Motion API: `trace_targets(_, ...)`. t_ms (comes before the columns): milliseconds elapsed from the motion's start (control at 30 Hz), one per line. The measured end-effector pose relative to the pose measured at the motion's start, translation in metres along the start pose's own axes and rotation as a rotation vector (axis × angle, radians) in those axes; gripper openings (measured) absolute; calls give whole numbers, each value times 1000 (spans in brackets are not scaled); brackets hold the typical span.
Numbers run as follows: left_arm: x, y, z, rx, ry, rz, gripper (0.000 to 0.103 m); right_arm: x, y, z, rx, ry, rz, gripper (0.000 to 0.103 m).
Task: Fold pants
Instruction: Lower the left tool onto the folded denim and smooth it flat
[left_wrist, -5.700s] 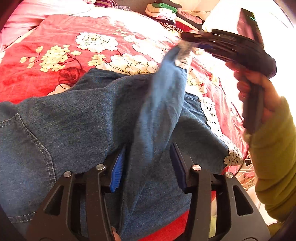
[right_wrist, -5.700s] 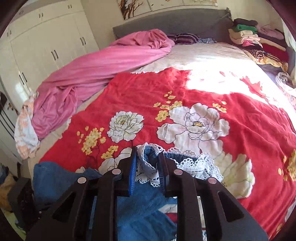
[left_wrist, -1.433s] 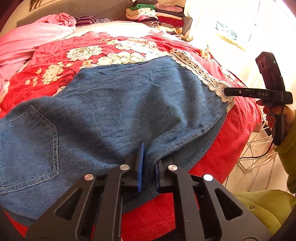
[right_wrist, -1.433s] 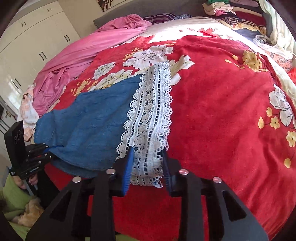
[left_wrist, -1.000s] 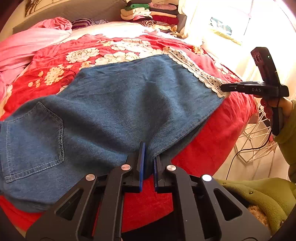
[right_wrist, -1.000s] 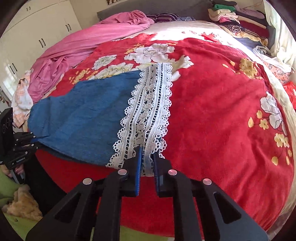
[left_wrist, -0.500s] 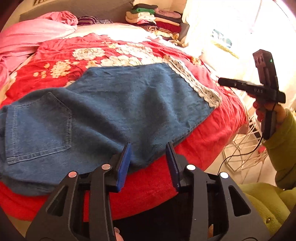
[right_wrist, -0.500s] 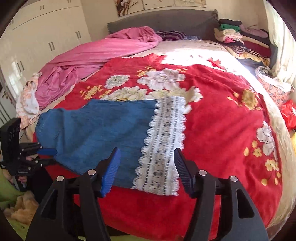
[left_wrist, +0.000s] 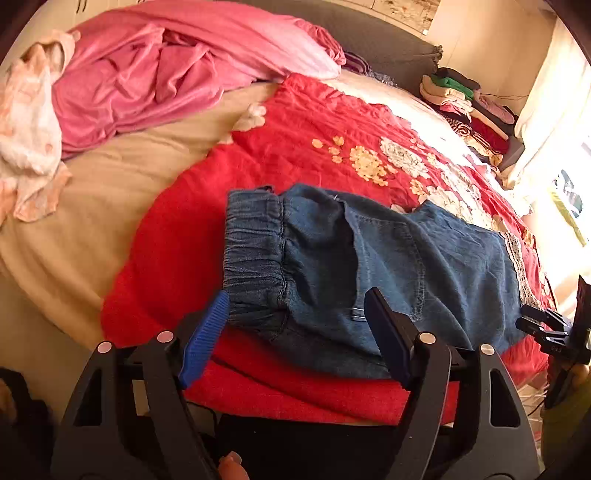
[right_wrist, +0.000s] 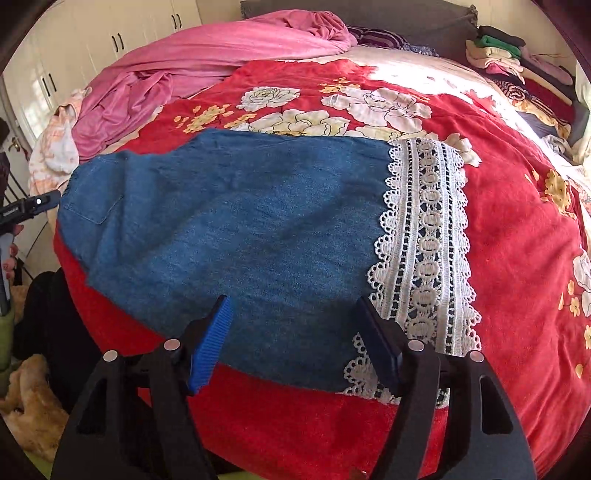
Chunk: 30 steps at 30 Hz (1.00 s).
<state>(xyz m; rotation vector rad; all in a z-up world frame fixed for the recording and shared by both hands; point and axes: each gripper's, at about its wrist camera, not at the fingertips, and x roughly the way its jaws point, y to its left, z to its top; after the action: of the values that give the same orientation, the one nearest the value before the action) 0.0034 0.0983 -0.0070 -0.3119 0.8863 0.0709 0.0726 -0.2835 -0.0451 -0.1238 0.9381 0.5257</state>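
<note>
Your blue denim pants with white lace cuffs (right_wrist: 258, 229) lie flat lengthwise (legs seemingly stacked) ahead of both wide-open, empty grippers, left gripper (left_wrist: 295, 325) and right gripper (right_wrist: 295, 328), so the crosswise folds remain.

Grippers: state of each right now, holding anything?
Left gripper: open, empty, at the waistband end of the pants.
Right gripper: open, empty, near the lace hem.

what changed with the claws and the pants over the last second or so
Both claws let go. The left claw, earlier shut on the near edge of the pants, now stands open by the waistband. The right claw, earlier shut on the lace hem, is open too. The pants stay flat on the red blanket.
</note>
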Motion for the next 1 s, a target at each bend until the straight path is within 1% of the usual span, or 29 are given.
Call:
trace_targets(33,7,5,1,-17,19,-4,68,-2,-1,1,7,-5,3,68)
trace_targets(100,17,8,1,-50,13,-25,68,-4,-2,1,7,-13,-4,71)
trace_targets(133,19,8,1,-61,2,-22,63,-5,-2,1,7,-13,-8,71)
trace_targets(167,20,8,2,-68,-7,-9,44,-5,-3,0,11,-10,-7,71)
trace_targets(200,19,8,2,-68,-20,4,35,-4,-4,-1,16,-6,-6,72)
trace_targets(267,14,15,4,-91,-39,-25,28,-1,-5,-3,22,6,-8,72)
trace_targets(367,1,17,1,-56,-56,3,24,-1,-4,-5,21,7,-11,73)
trace_targets(433,-3,18,-4,-22,-57,35,24,0,-4,-6,22,7,-5,76)
trace_targets(500,5,18,-11,1,-40,62,28,4,-3,-7,16,12,-8,79)
trace_targets(533,11,18,-12,8,-28,75,34,6,-1,-7,13,15,-13,81)
trace_targets(633,19,19,-13,5,-32,82,39,10,2,-7,-9,22,-31,83)
trace_targets(667,19,20,-13,4,-33,89,44,9,3,-8,-14,20,-33,83)
trace_targets(767,10,24,-12,-25,-19,103,53,8,-1,-9,-7,17,-17,83)
trace_targets(833,-5,23,-10,-25,-37,118,56,4,-4,-8,5,9,-15,82)
trace_targets(900,-22,18,-7,-6,-70,129,57,-5,-6,-6,20,-20,-20,82)
trace_targets(1000,-36,-2,1,49,-97,109,65,-26,-4,-2,22,-114,-12,82)
